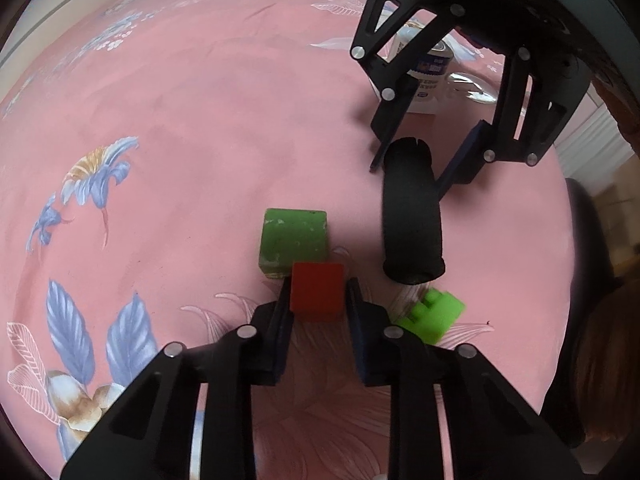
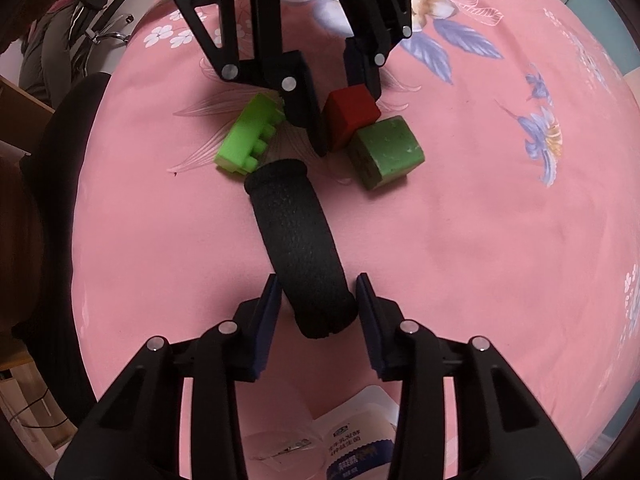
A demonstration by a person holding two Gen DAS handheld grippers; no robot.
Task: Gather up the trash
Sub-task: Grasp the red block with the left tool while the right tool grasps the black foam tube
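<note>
A: We have 2 grips on at once. Our left gripper is clenched on the small red wooden cube, and our right gripper is closed around the near end of the black foam cylinder, which lies flat on the pink flowered cloth.

B: What worries us on the left?

A: The dull green scuffed cube touches the red one at a corner. If we lift at a slant, we'd likely drag it along or knock it aside. The bright green studded toy brick sits just beside our left gripper's outer finger, so a sideways swing could shove it.

B: And the right?

A: We hold the cylinder at 1 end only. Foam gives, so we judge it may sag or pivot as it rises, and its far end lies just beside the brick, close to our left gripper. A droop there could sweep the brick or bump those fingers.

B: Room to move?

A: Straight up looks safest for both. Wide bare cloth lies on the far side of the dull green cube. Behind our right gripper stands a white and blue printed carton, so backing away low is cramped. The cloth's edge falls off near a dark chair on the brick's side.

B: Any bin?

A: We see none.
</note>
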